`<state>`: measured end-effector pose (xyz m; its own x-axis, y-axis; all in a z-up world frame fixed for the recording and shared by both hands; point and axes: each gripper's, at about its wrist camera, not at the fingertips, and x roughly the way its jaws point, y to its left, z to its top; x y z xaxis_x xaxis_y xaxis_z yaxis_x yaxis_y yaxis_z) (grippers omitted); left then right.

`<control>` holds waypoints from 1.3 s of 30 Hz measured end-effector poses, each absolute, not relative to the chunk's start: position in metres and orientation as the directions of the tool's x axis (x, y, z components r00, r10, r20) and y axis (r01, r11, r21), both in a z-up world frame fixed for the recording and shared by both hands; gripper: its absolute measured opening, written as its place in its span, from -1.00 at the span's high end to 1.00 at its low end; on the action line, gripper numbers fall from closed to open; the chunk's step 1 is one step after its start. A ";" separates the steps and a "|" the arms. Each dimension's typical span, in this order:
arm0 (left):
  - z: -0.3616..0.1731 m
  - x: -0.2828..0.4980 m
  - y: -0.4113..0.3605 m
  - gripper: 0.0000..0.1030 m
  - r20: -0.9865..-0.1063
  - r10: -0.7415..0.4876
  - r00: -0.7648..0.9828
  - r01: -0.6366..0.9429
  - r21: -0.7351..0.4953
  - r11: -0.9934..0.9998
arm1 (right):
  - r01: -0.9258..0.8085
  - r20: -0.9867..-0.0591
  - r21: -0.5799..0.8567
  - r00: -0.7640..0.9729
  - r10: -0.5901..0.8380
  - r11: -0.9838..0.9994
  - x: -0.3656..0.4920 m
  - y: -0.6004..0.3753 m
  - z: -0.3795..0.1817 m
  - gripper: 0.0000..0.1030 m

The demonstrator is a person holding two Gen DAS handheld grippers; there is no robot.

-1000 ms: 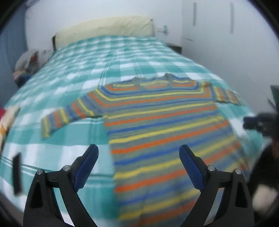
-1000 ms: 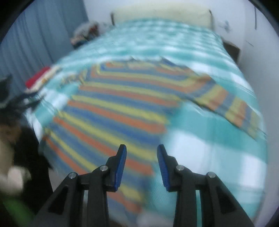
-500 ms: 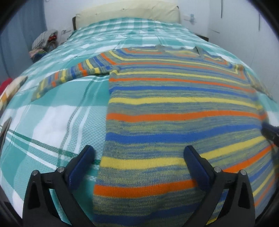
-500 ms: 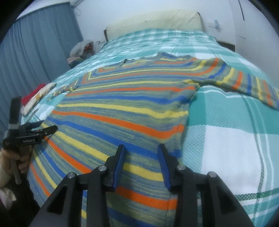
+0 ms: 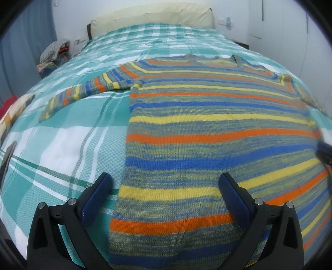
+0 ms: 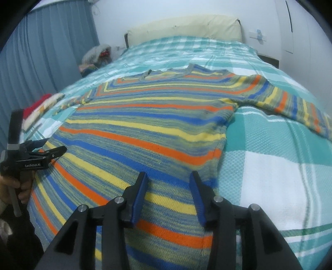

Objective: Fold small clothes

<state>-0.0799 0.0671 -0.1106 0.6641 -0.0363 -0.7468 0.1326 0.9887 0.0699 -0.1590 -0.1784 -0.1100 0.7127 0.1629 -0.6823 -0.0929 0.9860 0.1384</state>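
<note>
A striped knit sweater (image 5: 207,128) in orange, yellow, blue and grey-green lies flat on the bed, sleeves spread to both sides; it also shows in the right wrist view (image 6: 157,133). My left gripper (image 5: 166,187) is wide open and empty, low over the sweater's lower left edge. My right gripper (image 6: 169,187) is open with a narrower gap, empty, low over the sweater's lower right part. The left gripper also shows from outside in the right wrist view (image 6: 49,150), at the sweater's left edge.
The bed has a teal and white checked cover (image 5: 62,149) and a cream headboard (image 5: 153,16). A pile of clothes (image 5: 54,52) lies at the far left, folded items (image 6: 39,108) at the left edge. A blue curtain (image 6: 41,52) hangs left, white wall right.
Both grippers have come down and forward, close over the sweater's lower part. The right gripper's fingers have opened a little wider.
</note>
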 end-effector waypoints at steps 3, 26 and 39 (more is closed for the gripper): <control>-0.110 -0.081 0.068 -0.99 -0.743 -0.039 0.669 0.132 0.066 0.989 | 0.026 -0.679 0.022 0.734 -0.004 0.999 -0.168 -0.174 -0.088 -0.49; -0.110 -0.082 0.064 -0.99 -0.736 -0.019 0.676 0.123 0.088 0.989 | 0.208 -0.704 -0.151 0.664 -0.253 0.966 -0.168 -0.195 -0.114 -0.83; -0.110 -0.082 0.063 -0.99 -0.732 -0.018 0.681 0.121 0.089 0.989 | 0.224 -0.714 -0.115 0.658 -0.237 0.968 -0.168 -0.202 -0.119 -0.97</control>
